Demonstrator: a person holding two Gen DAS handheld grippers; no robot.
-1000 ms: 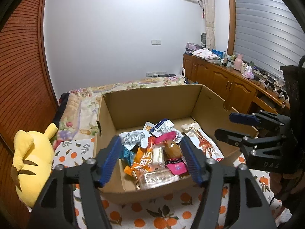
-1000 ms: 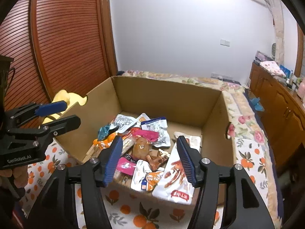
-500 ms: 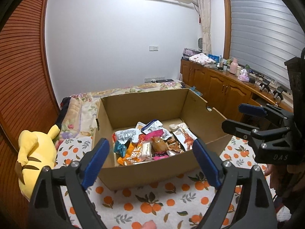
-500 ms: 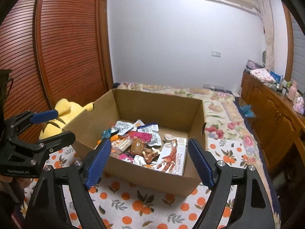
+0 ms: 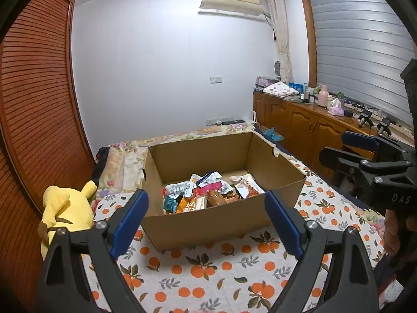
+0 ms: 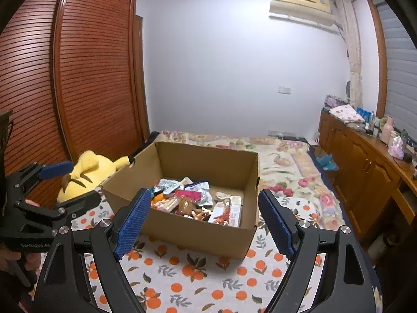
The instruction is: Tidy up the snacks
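An open cardboard box [image 5: 208, 221] stands on a bed with an orange-print cloth [image 5: 208, 268]; it also shows in the right wrist view [image 6: 198, 232]. Several snack packets [image 5: 206, 193] lie mixed inside it, also seen in the right wrist view [image 6: 192, 200]. My left gripper [image 5: 207, 221] is open and empty, held back from the box's near wall. My right gripper [image 6: 203, 219] is open and empty, also in front of the box. Each gripper shows at the edge of the other's view: the right one [image 5: 365, 156] and the left one [image 6: 52, 185].
A yellow plush toy [image 5: 65, 208] lies left of the box, against the slatted wooden wardrobe [image 6: 52, 91]. A floral blanket [image 6: 281, 156] covers the bed beyond the box. A wooden cabinet [image 5: 312, 127] with bottles and tissues runs along the right wall.
Both grippers have pulled back and up from over the box. Their jaws have opened wider. The box now looks smaller and farther away in both views.
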